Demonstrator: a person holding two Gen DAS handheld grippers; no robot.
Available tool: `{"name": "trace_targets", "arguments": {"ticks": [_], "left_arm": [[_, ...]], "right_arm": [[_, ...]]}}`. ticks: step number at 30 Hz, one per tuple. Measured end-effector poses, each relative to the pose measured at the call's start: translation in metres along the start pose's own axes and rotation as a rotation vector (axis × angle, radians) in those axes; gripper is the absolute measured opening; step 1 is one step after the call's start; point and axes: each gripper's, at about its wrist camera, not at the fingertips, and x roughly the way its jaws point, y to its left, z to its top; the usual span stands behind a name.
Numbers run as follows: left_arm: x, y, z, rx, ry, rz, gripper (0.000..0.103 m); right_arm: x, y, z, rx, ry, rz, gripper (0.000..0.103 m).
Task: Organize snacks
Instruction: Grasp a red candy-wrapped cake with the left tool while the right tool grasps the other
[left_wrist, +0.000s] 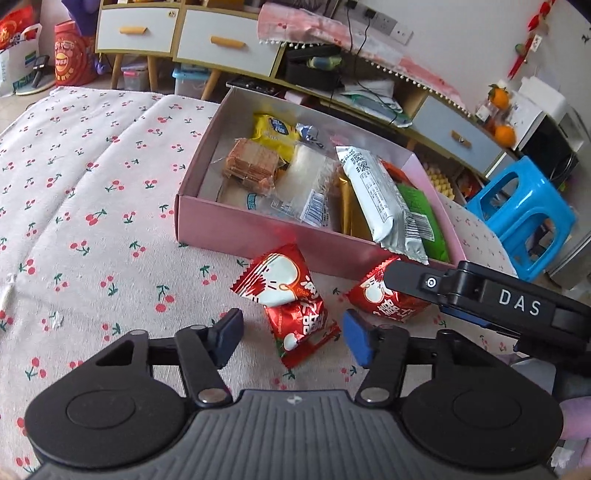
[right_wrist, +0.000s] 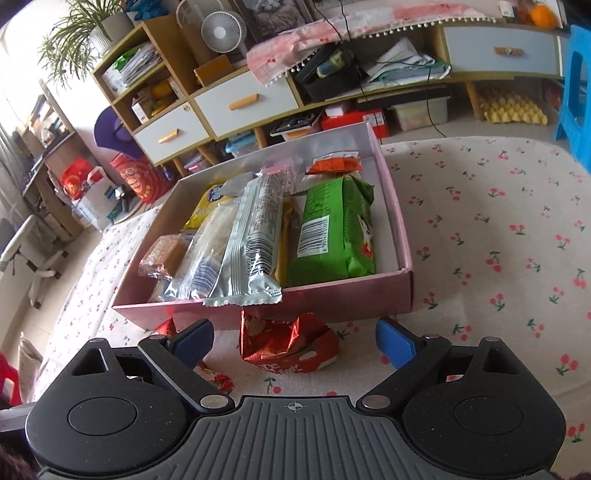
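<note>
A box (left_wrist: 258, 236) is being carried by the cloth-covered surface (left_wrist: 92, 192) near its far edge, with packets lying side by side in it. Three small snack packets (left_wrist: 275, 280) are lying on the cloth just before the box's near wall. A stool (left_wrist: 524, 218) is standing beyond the right edge.

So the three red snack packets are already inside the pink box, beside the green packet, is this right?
Not quite. The red snack packets are not inside the pink box; they lie on the cherry-print cloth in front of it, as the left wrist view shows. The green packet is indeed inside the box.
</note>
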Motion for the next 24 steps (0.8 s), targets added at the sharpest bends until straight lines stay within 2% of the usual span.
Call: {"name": "trace_targets", "arguments": {"ticks": [1, 2, 3, 6, 9, 14, 17, 19, 21, 22, 24], "left_arm": [[-0.001, 0.001, 0.000, -0.001, 0.004, -0.006, 0.043], [-0.001, 0.003, 0.000, -0.004, 0.013, -0.016, 0.042], [-0.003, 0.006, 0.001, -0.009, 0.027, -0.028, 0.039], [-0.006, 0.009, 0.005, -0.009, 0.069, -0.063, 0.023], [-0.012, 0.011, 0.010, 0.026, 0.095, -0.075, 0.012], [-0.021, 0.011, 0.010, 0.085, 0.155, -0.088, 0.009], [-0.022, 0.014, 0.007, 0.077, 0.143, -0.093, 0.016], [-0.020, 0.015, 0.007, 0.033, 0.121, -0.091, 0.036], [-0.015, 0.015, 0.004, -0.025, 0.114, -0.104, 0.049], [-0.013, 0.013, 0.006, -0.053, 0.108, -0.111, 0.054], [-0.005, 0.010, 0.007, -0.099, 0.095, -0.105, 0.058]], "right_arm": [[0.001, 0.000, 0.000, 0.003, 0.002, 0.000, 0.082], [0.002, 0.000, 0.001, 0.007, 0.010, 0.001, 0.060], [0.003, -0.001, 0.001, 0.014, 0.027, 0.010, 0.050], [0.000, -0.006, 0.003, 0.063, 0.045, 0.035, 0.046], [-0.005, -0.011, 0.005, 0.122, 0.066, 0.045, 0.046], [-0.014, -0.011, 0.006, 0.219, 0.139, 0.042, 0.046], [-0.023, -0.012, 0.003, 0.276, 0.174, 0.013, 0.046], [-0.028, -0.015, 0.000, 0.321, 0.197, 0.002, 0.046], [-0.029, -0.019, -0.004, 0.358, 0.219, -0.015, 0.048], [-0.029, -0.020, -0.005, 0.367, 0.227, -0.026, 0.048], [-0.027, -0.023, -0.007, 0.376, 0.233, -0.043, 0.053]]}}
